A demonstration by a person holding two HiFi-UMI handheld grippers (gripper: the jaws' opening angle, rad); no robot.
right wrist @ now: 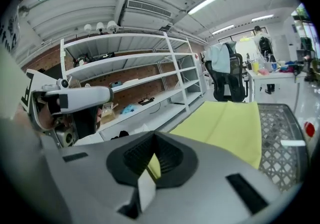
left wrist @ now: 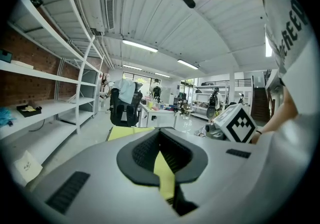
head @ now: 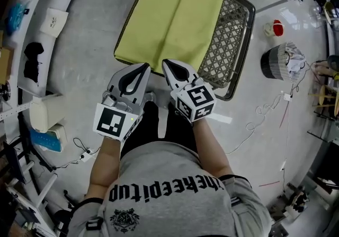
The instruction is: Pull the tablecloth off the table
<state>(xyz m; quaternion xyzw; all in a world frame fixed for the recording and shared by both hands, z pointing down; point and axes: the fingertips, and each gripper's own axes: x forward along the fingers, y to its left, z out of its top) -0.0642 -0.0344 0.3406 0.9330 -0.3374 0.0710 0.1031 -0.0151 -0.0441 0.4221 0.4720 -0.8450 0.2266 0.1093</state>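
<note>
The left gripper [head: 143, 70] and right gripper [head: 169, 67] are pinching the near edge of the tablecloth [head: 175, 16] side by side, likely for dragging it off the table [head: 233, 29].

The person wears a grey short-sleeved T-shirt [head: 175, 163] printed with one line of black lettering and a black crest. Beyond the T-shirt, the left gripper [head: 144, 67] and the right gripper [head: 166, 64] each have a light grey moulded shell that tapers to a point, a black ribbed lining inside the jaw opening and black rectangular insets on the shell. At the end nearest the T-shirt, each gripper carries a white cube printed with black square markers: left cube [head: 113, 122], right cube [head: 195, 102].
</note>
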